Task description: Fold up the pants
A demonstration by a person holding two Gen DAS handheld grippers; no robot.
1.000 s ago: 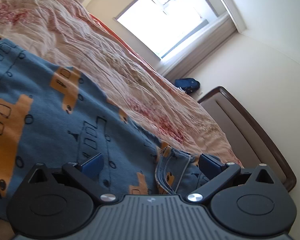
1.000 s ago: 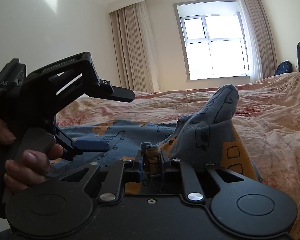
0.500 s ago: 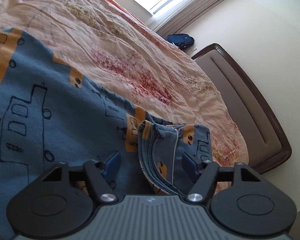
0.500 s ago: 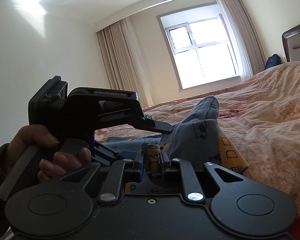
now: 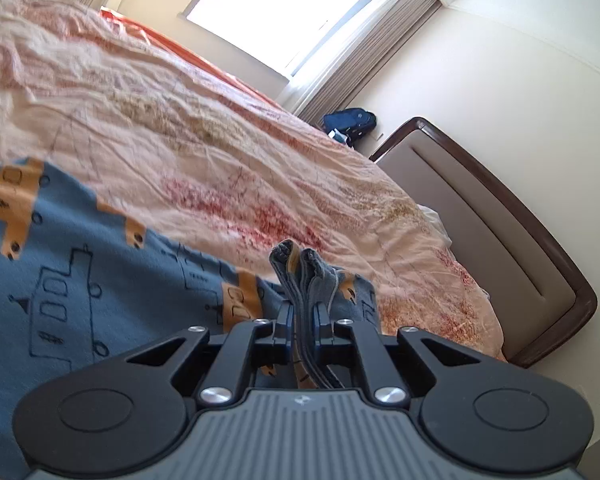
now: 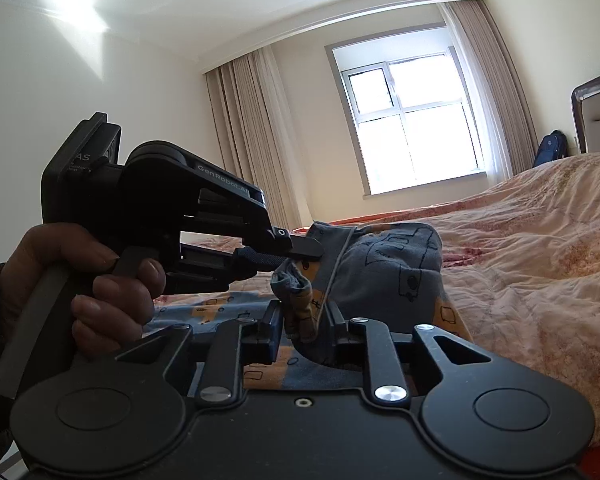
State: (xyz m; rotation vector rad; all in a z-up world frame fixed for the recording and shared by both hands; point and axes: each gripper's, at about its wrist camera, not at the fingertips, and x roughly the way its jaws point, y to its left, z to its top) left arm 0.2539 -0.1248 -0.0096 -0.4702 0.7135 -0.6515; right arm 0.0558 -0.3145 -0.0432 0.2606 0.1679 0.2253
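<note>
Left tool (image 5: 302,316) pinching bunched pants (image 5: 80,280) edge; right tool (image 6: 303,320) clamped on pants fold above bedspread (image 6: 540,240).

- The pants (image 5: 80,264), blue knit printed with orange vehicles and black line-drawn trucks, lie spread across a wrinkled pink floral bedspread (image 5: 204,152).
- One stacked edge of the fabric stands upright in several layers, pinched between the closed fingers of the left gripper (image 5: 302,322), its frayed-looking tips poking above them.
- Another bunched corner (image 6: 300,292), showing a pale seam line, sits clamped in the right gripper (image 6: 305,330), with the cloth behind it raised in a rounded hump off the bed.
</note>
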